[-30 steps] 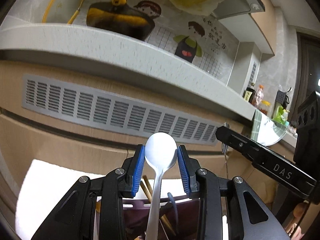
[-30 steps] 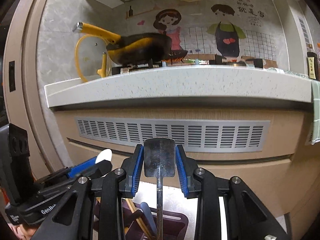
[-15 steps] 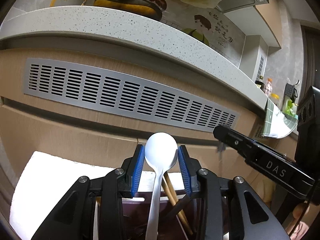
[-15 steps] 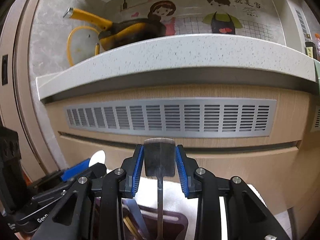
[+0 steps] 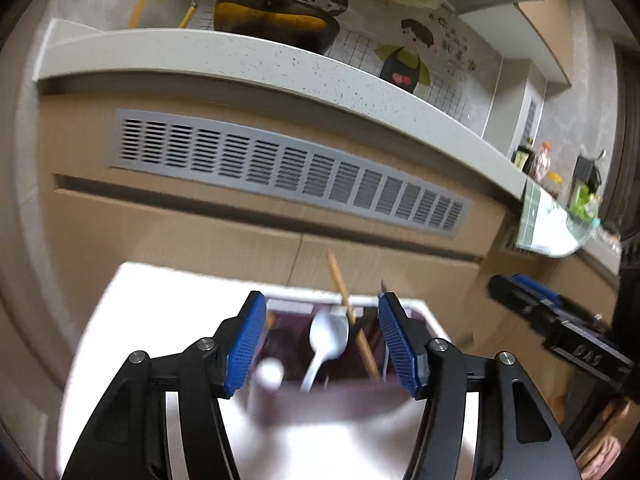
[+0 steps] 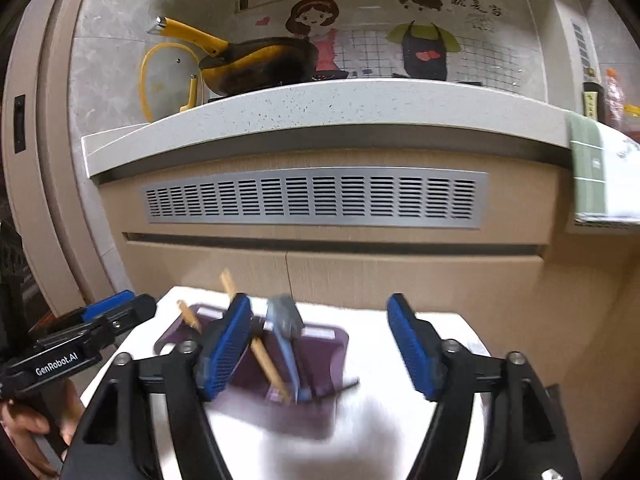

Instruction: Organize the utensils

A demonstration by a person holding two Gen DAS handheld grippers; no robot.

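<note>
Purple plastic forms the utensil holder (image 5: 320,400), a rounded-corner bin standing on the white tabletop (image 5: 160,304) in front of the wood-grain cabinet with its grey slotted vent (image 5: 288,176). Compared with a second ago, both tools have released their loads: the left tool (image 5: 322,344), which was clamped on the white spoon (image 5: 326,344), has just been opening, and the spoon now stands free in the holder with its smooth oval bowl up, between the jaws but clear of the ribbed blue pads (image 5: 244,344). The right tool (image 6: 320,344) has likewise just been opening; the metal spatula (image 6: 286,336) it carried now leans in the holder, blurred, with nothing pressed between the pads. Slim wooden chopsticks (image 5: 352,320) lean diagonally among the other items. Both deposits appear complete, so this pair of utensils is judged organized; the next move calls for withdrawing each tool without catching the upright handles. The holder looks light and could shift if struck.
</note>
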